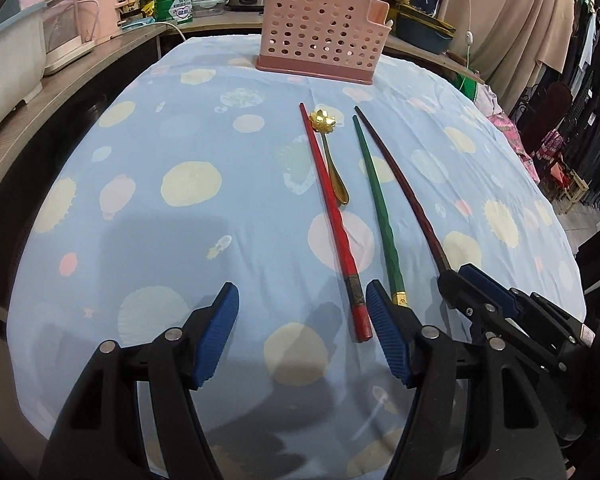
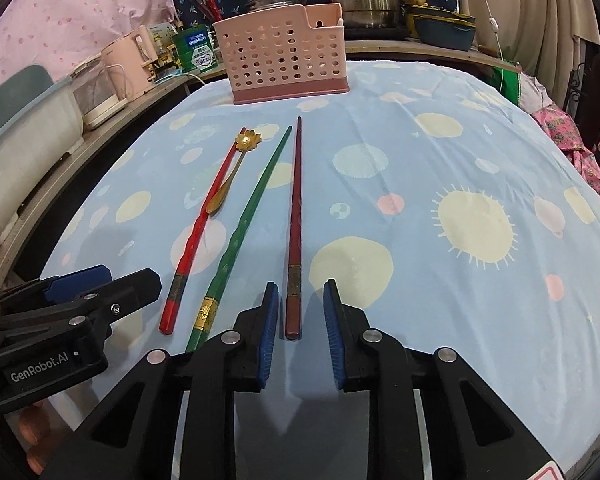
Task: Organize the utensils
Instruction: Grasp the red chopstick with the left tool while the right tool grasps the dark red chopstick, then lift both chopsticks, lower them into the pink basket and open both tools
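Right hand-held gripper (image 2: 301, 312) brackets the brown chopstick (image 2: 295, 220) at 6 o'clock, unclamped — thin, stiff, slippery; left hand-held gripper (image 1: 300, 308) gapes empty.

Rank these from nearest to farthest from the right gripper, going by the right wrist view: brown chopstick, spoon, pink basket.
1. Brown chopstick: its end lies between the right gripper's fingers.
2. Spoon: farther up, left, beside the red chopstick.
3. Pink basket: at the table's far edge.

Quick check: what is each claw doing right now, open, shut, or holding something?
Left claw: open, empty, above the blue spotted cloth.
Right claw: open, jaws either side of the dark red wooden chopstick, pads not touching it.
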Demonstrator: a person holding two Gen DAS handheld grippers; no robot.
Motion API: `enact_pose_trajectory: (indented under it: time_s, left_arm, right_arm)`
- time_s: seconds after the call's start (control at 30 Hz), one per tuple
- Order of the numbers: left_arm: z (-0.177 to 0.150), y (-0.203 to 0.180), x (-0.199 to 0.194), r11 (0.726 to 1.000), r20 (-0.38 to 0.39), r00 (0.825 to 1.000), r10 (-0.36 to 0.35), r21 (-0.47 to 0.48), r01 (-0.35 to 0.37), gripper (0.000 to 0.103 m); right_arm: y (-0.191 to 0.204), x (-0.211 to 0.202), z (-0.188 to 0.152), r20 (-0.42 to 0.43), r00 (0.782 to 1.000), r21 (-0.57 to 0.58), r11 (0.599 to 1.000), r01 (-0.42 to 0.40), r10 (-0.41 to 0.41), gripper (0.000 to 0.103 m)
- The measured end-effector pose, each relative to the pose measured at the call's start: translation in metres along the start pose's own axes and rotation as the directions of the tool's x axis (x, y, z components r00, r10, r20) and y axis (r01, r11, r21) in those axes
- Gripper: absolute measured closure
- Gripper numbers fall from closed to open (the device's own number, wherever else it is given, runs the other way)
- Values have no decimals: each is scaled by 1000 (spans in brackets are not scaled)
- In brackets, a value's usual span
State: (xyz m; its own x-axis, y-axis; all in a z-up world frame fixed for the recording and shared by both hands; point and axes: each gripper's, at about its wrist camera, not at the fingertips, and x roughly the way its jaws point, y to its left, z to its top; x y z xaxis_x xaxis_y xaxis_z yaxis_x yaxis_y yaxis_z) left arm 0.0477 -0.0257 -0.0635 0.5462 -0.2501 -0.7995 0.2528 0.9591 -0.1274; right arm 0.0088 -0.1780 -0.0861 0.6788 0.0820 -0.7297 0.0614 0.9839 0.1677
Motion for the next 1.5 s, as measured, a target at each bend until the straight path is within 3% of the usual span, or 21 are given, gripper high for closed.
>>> enact_pose_trajectory:
  time_s: [0.17,0.47,0.57,0.8,1.2,1.5]
  left_arm:
    - [-2,-5,3,1000,-1,1000,0,17,0,40]
    - [-4,-10,10,998,5,1000,28,47,-28,47]
    - [-5,-13,11,997,14,999,44,65,-45,58]
    - [-5,-6,10,999,15,1000,20,50,-20,95]
    - [-7,0,-2,999,18,1000,14,30,-15,96]
    - [5,14,-29,1000,65,998,18,-13,-18,96]
  right_arm:
    - [-8,-2,-2,1,1000,19,1000,2,-2,95]
    - [-7,-3,-5,4,1000,23,1000,1,-1,95]
    - [-8,-4,-5,4,1000,22,1000,2,-2,95]
    - [-8,-5,-7,5,1000,26,1000,-2,2,95]
    - [-9,-14,-12,4,1000,40,999,-19,19,96]
    - [-13,-39,-4,58,998,65,997,-33,30,96]
